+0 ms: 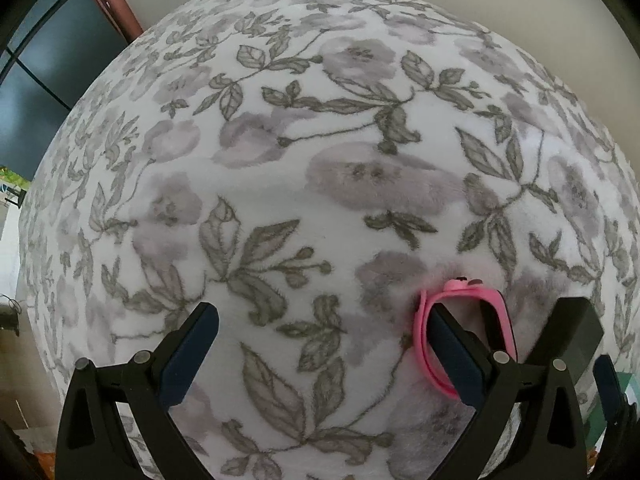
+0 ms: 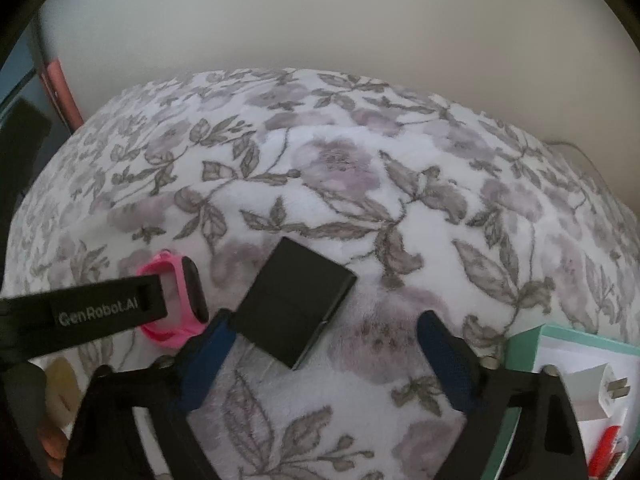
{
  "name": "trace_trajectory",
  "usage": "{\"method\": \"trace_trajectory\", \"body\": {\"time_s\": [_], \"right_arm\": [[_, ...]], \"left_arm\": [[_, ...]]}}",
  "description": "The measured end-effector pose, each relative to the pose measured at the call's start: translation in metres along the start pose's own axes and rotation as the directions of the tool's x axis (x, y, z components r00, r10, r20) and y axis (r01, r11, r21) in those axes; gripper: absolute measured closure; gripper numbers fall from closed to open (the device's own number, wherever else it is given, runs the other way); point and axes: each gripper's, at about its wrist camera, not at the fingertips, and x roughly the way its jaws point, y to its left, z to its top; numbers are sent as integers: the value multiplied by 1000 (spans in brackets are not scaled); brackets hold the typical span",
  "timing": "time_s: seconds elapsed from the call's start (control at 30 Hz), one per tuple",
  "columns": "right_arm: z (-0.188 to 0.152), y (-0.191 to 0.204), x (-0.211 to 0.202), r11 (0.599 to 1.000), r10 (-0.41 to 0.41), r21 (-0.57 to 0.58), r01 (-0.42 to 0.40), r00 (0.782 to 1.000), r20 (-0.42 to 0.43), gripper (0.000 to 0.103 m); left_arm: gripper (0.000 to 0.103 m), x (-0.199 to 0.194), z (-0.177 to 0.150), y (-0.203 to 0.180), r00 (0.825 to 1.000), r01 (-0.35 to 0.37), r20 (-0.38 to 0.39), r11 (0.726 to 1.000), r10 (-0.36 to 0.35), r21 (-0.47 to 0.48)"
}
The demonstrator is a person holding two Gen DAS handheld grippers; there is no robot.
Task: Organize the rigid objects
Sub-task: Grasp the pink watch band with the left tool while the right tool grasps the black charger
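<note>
Left wrist view: the left hand-held gripper [image 1: 324, 332] is hovering low over a floral blanket [image 1: 280, 160] printed with grey leaves and mauve flowers, and its two blue-padded fingers [image 1: 188, 356] are standing spread wide apart with nothing between them. One pink smartwatch [image 1: 460, 312] is lying on the blanket by the right-hand finger; that finger is overlapping the inside of the strap loop, though whether it is touching the strap cannot be told. Just right of the watch, a second black gripper with blue padding, the right hand-held gripper [image 1: 576, 344], is crossing the frame edge. One green box [image 1: 628, 392] is showing as a sliver at the far right.

Right wrist view: the right hand-held gripper [image 2: 320, 336] is also sitting with its two blue fingers [image 2: 208, 360] spread wide, gripping nothing. One flat black rectangular box [image 2: 296, 304] is lying on the same blanket [image 2: 400, 180], turned at an angle, its near corner reaching in between the spread fingers beside the left one; contact cannot be judged. To the left, the one pink smartwatch [image 2: 176, 300] is resting on the blanket with its dark face turned right, and one black finger of the left hand-held gripper [image 2: 92, 312], lettered "GenRobot.AI", is lying across it. At the lower right, one open green box [image 2: 532, 344] with a white interior is holding one white plug charger [image 2: 600, 392] and one red item [image 2: 604, 448] too cut off to identify.
</note>
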Motion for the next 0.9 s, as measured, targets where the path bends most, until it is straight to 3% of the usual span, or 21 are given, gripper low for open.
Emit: {"method": "trace_trajectory", "body": {"time_s": [0.17, 0.3, 0.43, 0.6, 0.83, 0.9], "right_arm": [[1, -3, 1, 1000, -2, 21, 2, 1000, -4, 44], [1, -8, 1, 999, -12, 40, 13, 1000, -4, 60], [0, -14, 0, 998, 7, 66, -6, 1000, -14, 60], [-4, -16, -3, 998, 5, 67, -4, 1000, -26, 60], [-11, -24, -9, 997, 12, 80, -9, 999, -42, 61], [-14, -27, -11, 996, 17, 90, -13, 999, -46, 61]], "left_arm": [[4, -7, -8, -7, 1000, 3, 8, 1000, -3, 22], [21, -9, -7, -17, 999, 30, 18, 998, -31, 46], [45, -17, -9, -32, 998, 58, 23, 995, -60, 75], [55, -26, -18, -54, 998, 22, 53, 987, -31, 157], [89, -38, -30, -85, 997, 29, 63, 977, -43, 213], [90, -40, -35, -92, 997, 11, 70, 973, -28, 229]]}}
